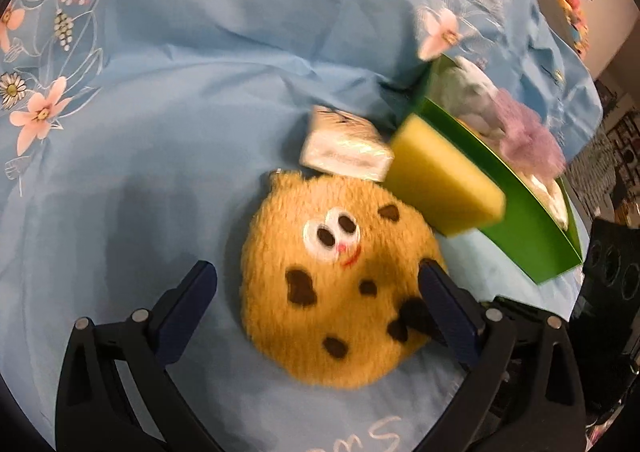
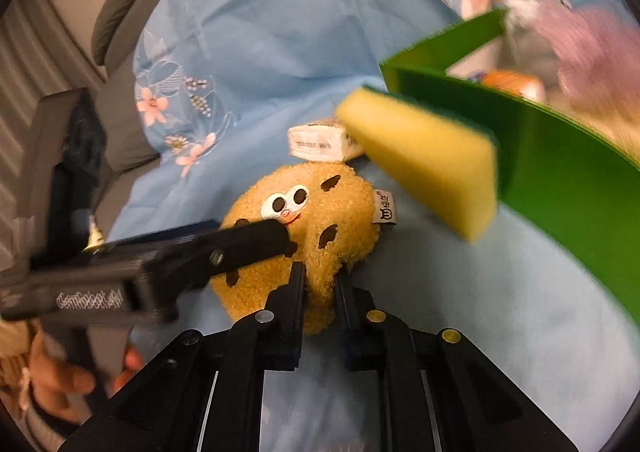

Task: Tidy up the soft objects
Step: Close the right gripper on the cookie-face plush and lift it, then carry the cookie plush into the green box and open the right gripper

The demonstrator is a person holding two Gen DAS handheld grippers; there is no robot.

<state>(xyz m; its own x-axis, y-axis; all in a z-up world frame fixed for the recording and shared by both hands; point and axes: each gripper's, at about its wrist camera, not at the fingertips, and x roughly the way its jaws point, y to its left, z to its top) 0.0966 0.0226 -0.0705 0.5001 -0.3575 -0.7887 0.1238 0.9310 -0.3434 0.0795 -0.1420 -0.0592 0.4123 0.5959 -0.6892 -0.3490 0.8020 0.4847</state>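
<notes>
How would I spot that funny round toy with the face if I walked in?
Look on the blue flowered bedspread, beside the green box. In front of the yellow sponge and the small white packet lies the cookie plush. It alone is round, fuzzy tan, with dark chips and googly eyes.

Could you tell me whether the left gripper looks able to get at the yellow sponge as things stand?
Probably yes. The left gripper is open, holds nothing, and hangs over the cookie plush. The sponge leans against the green box just beyond, its top unobstructed; only the plush lies between.
</notes>
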